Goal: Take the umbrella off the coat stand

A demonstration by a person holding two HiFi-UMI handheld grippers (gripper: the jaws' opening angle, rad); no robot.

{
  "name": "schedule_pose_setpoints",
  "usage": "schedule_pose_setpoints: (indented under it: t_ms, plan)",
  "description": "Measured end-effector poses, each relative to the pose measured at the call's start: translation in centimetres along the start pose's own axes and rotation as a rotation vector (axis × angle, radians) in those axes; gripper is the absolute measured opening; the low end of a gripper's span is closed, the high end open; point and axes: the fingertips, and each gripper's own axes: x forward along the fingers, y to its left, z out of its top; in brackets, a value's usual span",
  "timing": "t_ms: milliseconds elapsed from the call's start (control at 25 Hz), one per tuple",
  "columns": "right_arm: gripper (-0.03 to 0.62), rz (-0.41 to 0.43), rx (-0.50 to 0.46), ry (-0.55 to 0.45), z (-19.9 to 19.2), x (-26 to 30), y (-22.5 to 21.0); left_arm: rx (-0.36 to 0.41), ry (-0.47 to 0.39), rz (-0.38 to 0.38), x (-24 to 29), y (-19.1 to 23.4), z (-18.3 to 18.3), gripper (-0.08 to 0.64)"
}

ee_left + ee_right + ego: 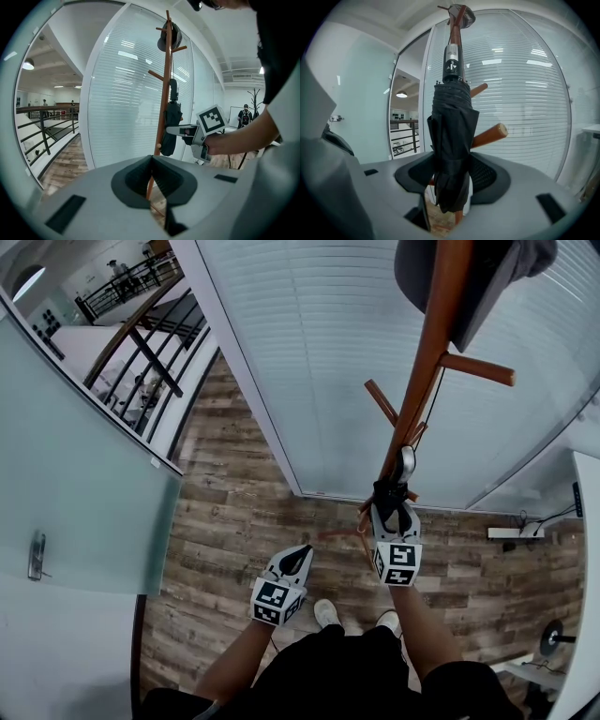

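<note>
We look down along the wooden coat stand [427, 362], which has a dark hat [487, 277] on its top. Our right gripper [394, 507] reaches the folded black umbrella [394, 489] hanging against the pole. Our left gripper [302, 554] hovers apart, lower left, over the plank floor [234, 521].

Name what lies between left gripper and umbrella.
Open air. In the head view only wooden floor and the coat stand's foot show beneath, between left gripper and umbrella. The left gripper view shows the pole beside the umbrella.
</note>
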Motion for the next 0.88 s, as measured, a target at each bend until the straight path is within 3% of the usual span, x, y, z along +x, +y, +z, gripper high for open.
schedule_pose_setpoints:
  t_ms: [480,880]
  plan:
    - [0.222,0.092,0.063,-0.093,4.2,-4.4,1.8,-0.007,0.012,-0.007,0.6,-1.7,-0.3,0.012]
    - [0.224,0.133,0.066,-0.229,11.0,-7.1,1.8,-0.005,-0.01,0.027,1.1,-1.5,0.7,0.012]
